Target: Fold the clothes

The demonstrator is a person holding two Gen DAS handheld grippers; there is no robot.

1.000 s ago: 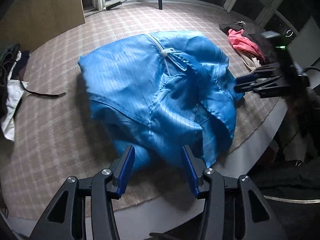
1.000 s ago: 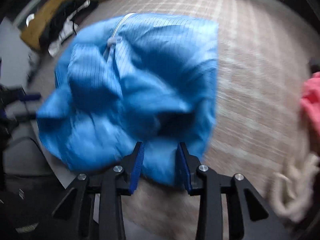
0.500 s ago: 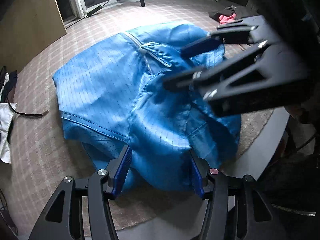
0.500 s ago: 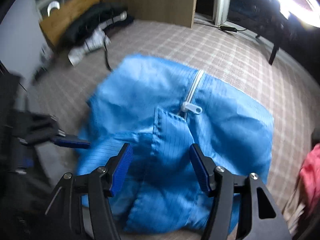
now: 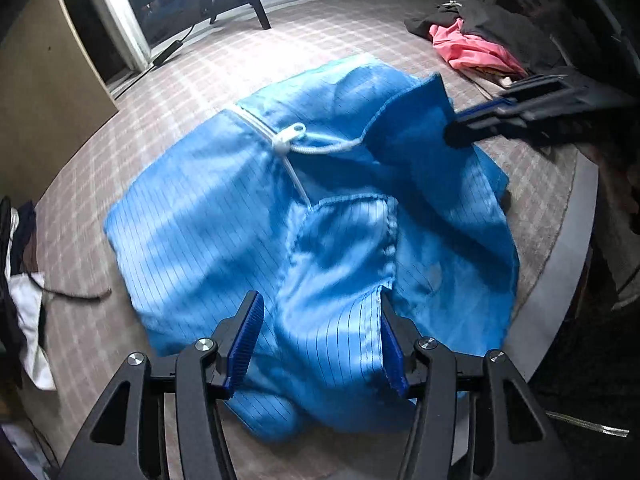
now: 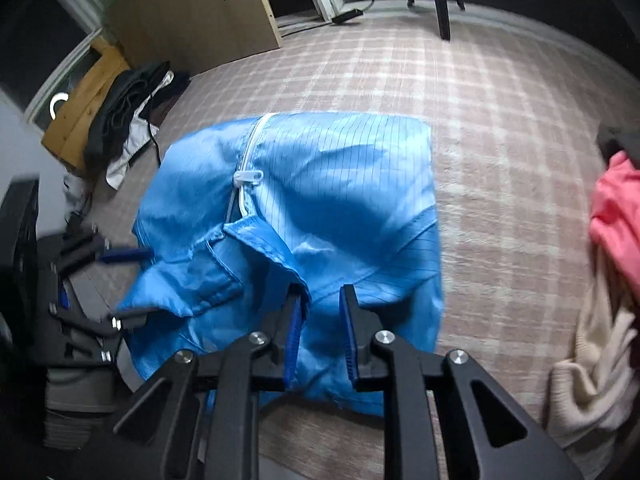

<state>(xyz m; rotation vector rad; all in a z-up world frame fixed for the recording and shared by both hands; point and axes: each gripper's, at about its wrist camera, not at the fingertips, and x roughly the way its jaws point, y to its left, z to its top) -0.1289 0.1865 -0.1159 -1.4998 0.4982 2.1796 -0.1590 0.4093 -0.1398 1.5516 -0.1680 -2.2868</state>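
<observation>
R tongs are sitting low over the near edge of the blue garment; their jaws have just been closing, now narrow, w/ a fold of blue cloth between the pads. Can't tell if the pads are actually pinching it. In the left wrist view the R tongs are showing at the garment's raised right flap.

L tongs are standing about half open, released, straddling a bunched panel of the same garment; cloth is lying between the pads w/o being squeezed.

The garment is lying crumpled in the middle of the desk, which is covered w/ a plaid cloth. White zipper is running down its front, pull tab near the centre.

Further out: a pink garment is lying on dark clothes at the far right of the desk, a cream knit beside it, and a dark-and-white pile is sitting at the left edge.
</observation>
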